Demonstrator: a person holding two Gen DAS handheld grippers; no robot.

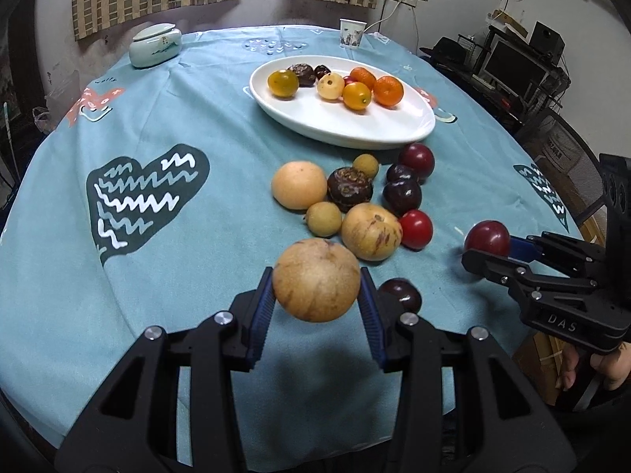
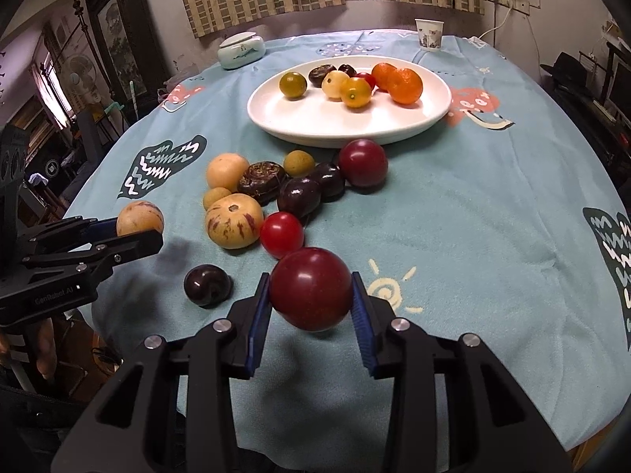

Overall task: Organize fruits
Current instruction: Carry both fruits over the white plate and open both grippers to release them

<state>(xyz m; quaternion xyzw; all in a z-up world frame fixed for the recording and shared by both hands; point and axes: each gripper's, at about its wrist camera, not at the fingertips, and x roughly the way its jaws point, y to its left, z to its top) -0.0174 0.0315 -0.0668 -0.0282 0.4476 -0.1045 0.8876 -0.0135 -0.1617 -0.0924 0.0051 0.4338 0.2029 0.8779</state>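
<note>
Tan melon-like fruit [image 1: 316, 280] clamped in left hand-held gripper [image 1: 316, 287], red plum [image 2: 310, 288] in right hand-held gripper [image 2: 311, 295], both lifted off table [image 1: 157, 276] w/ plate [image 1: 355, 126] beyond. Risk: round skins slip from pads; a drop could scatter the pile.

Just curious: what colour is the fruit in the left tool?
Tan-yellow with faint brown streaks, clearest in the left wrist view.

"DAS" on the right gripper [image 1: 487, 254]
</note>
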